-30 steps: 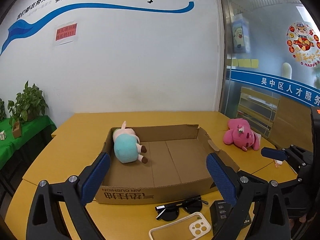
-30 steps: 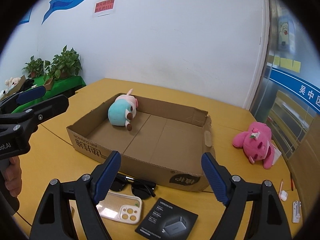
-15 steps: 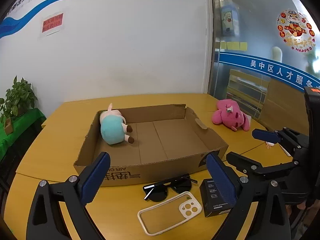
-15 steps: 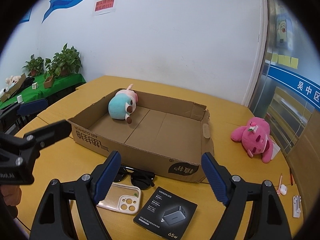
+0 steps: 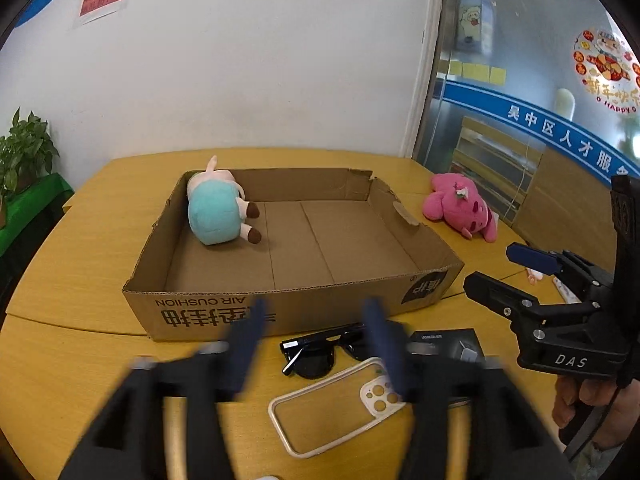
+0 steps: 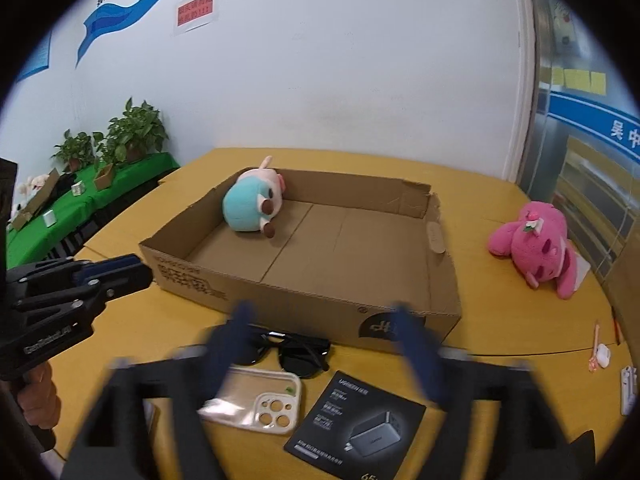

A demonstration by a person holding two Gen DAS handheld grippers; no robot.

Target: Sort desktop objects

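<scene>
The shallow cardboard box [image 5: 296,280] lay open-topped in the middle of the yellow table [image 5: 72,344], its floor bare except for the far left corner, where a teal and pink plush pig [image 5: 218,210] lay on its side against the wall. Between the box's near wall and the table's near edge ran a narrow strip holding three flat things close together: black sunglasses [image 5: 316,354] just beside the box wall, a clear phone case [image 5: 336,402] with a white camera frame in front of them, and a black charger box [image 6: 356,428] to its right. The left gripper [image 5: 316,344] hovered over the sunglasses and case, blurred, its blue-padded jaws spread and closing, the sunglasses seen between them but not touched. The right gripper [image 6: 328,344] hovered over the same strip, also blurred, its jaws spread and opening, pinching nothing. Right of the box the table was roomier: a pink plush toy [image 6: 536,248] lay well apart from the box near the far right edge, with a few small white items [image 6: 600,356] at the right rim. A white wall with a red notice [image 6: 196,10] stood behind the table, glass panels to the right, and potted plants [image 6: 132,132] on a green-covered bench to the left.
</scene>
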